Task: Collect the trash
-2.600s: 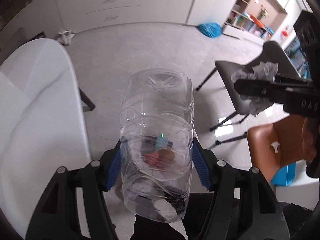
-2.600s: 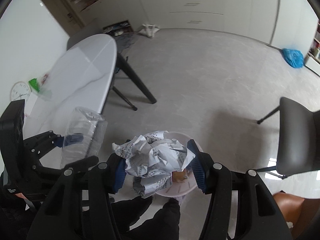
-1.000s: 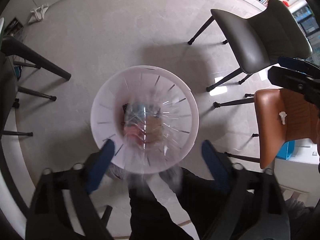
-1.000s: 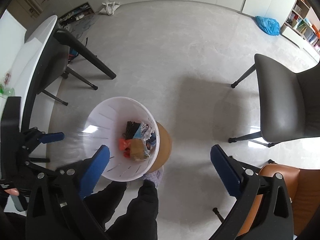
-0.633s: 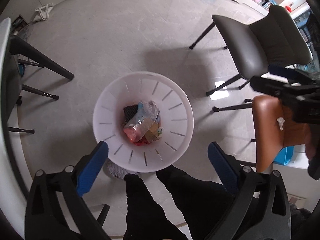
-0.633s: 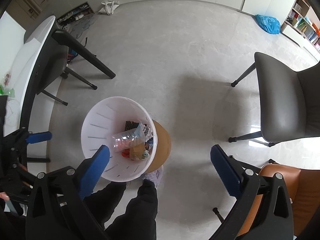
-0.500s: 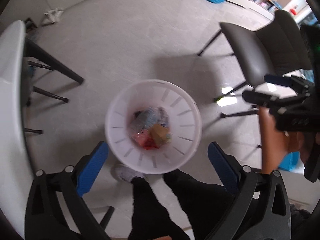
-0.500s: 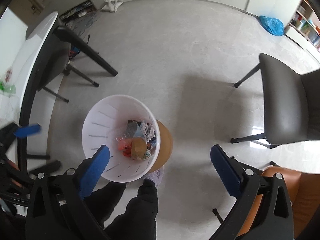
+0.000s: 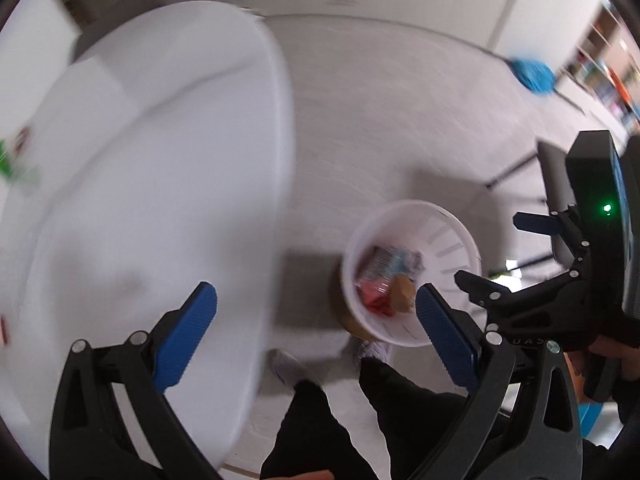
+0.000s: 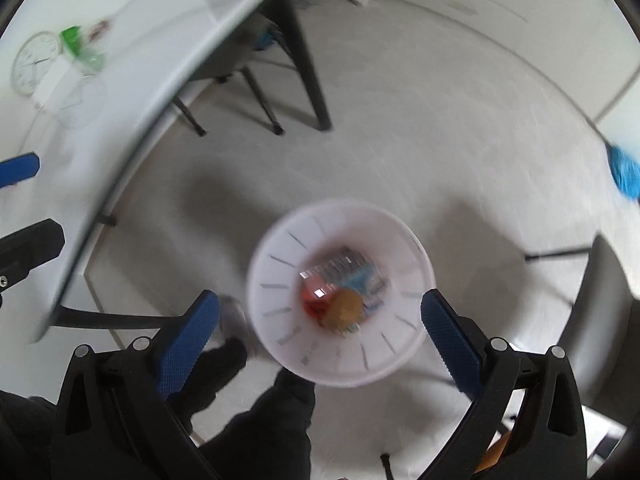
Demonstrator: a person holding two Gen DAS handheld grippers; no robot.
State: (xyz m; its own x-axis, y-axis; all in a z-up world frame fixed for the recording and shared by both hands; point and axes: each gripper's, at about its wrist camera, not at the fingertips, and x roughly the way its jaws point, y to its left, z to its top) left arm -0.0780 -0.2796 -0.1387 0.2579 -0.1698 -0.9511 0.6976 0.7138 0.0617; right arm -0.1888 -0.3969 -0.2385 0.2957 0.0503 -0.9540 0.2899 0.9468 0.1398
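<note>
From my left wrist camera, my left tool [image 9: 316,324] points steeply down, its blue pads spread wide with nothing between them. Under its left finger lies the white bench [image 9: 132,184], blurred, filling the view from nine to twelve o'clock. The white trash bin [image 9: 440,220] stands on the floor at about three o'clock from centre, with the collected trash [image 9: 386,284] heaped in its bottom: something red, a tan round piece and crumpled printed paper. At four o'clock my right tool [image 9: 496,252] comes in from the edge, held in my hand [image 9: 612,344], fingers apart and empty. My dark trouser legs [image 9: 316,432] and shoes are at six o'clock.

From my right wrist camera, my right tool [image 10: 320,322] also aims almost straight down, released, directly above the trash bin [image 10: 280,280]; the trash [image 10: 340,288] sits just past centre between its pads. The bench [image 10: 132,48] sweeps across ten o'clock. At nine o'clock the tips of my left tool [image 10: 20,200] poke in, open.
</note>
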